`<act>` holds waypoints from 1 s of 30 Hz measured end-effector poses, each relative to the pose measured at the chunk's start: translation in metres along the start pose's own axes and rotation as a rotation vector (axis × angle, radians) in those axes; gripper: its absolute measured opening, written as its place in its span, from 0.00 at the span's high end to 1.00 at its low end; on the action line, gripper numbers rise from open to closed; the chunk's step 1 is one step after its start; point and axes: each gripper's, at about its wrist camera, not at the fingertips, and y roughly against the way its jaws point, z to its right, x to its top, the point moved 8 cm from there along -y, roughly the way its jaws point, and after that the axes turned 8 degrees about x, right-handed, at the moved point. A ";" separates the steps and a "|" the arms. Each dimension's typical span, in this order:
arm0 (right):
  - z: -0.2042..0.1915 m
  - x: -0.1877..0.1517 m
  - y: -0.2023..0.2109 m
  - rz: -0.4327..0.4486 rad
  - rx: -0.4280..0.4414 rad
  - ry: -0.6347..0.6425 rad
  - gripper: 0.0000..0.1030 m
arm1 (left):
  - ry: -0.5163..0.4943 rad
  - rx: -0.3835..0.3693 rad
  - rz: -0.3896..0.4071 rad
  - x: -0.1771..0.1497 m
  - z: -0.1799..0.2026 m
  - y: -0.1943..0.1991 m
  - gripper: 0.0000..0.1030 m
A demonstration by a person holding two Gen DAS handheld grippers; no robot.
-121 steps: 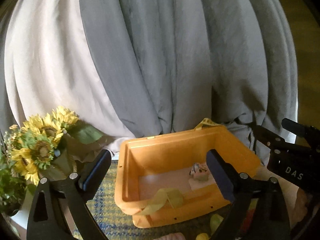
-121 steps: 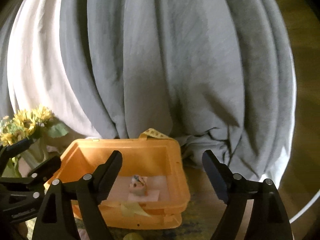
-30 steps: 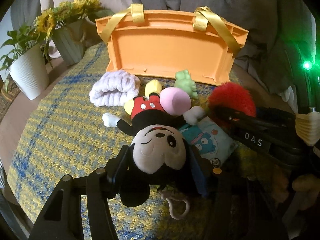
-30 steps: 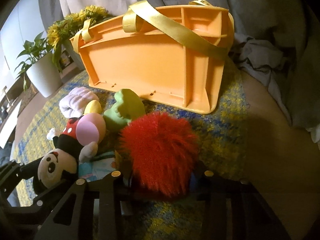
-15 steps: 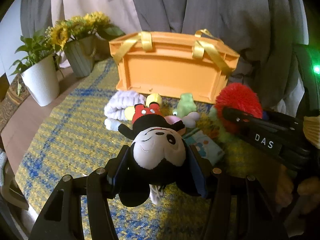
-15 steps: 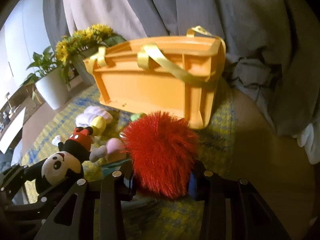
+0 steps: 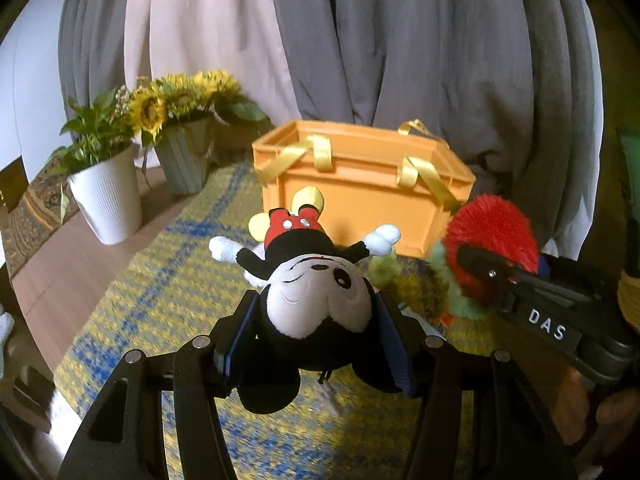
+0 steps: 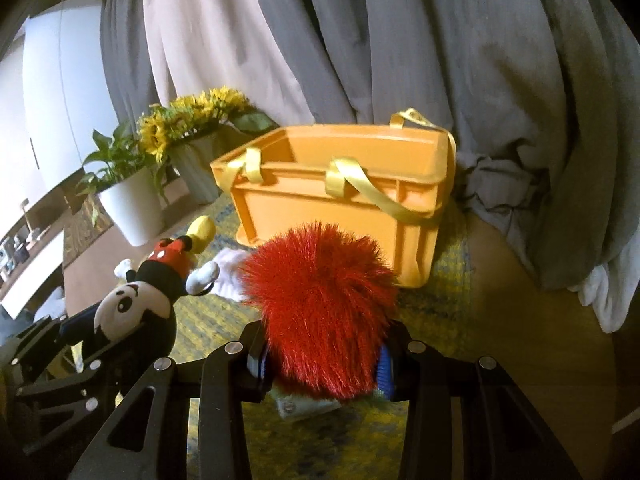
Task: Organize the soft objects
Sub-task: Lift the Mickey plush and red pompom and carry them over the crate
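Toys are in both grippers, lifted clear of the yellow-and-blue mat. The left gripper pinches a mouse doll by its head, the body hanging out ahead with arms spread. The right gripper squeezes a red fluffy ball between its pads. Ahead of both stands the orange crate with yellow ribbon handles, upright on the mat near the grey curtain; what lies inside it cannot be seen from these angles. Neither toy is over the crate's opening yet, so I judge the carry as about half done, with the drop into the crate to come. A white fluffy thing and a green toy lie on the mat just before the crate, so more sorting remains.
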 end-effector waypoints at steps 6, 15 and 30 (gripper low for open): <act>-0.018 0.011 0.017 0.047 -0.032 -0.016 0.61 | -0.015 -0.042 0.044 0.019 -0.012 0.008 0.45; -0.040 0.035 0.029 0.116 -0.115 -0.043 0.61 | -0.060 -0.139 0.107 0.058 -0.030 0.011 0.45; -0.065 0.079 0.032 0.253 -0.255 -0.130 0.61 | -0.168 -0.289 0.199 0.116 -0.044 0.000 0.45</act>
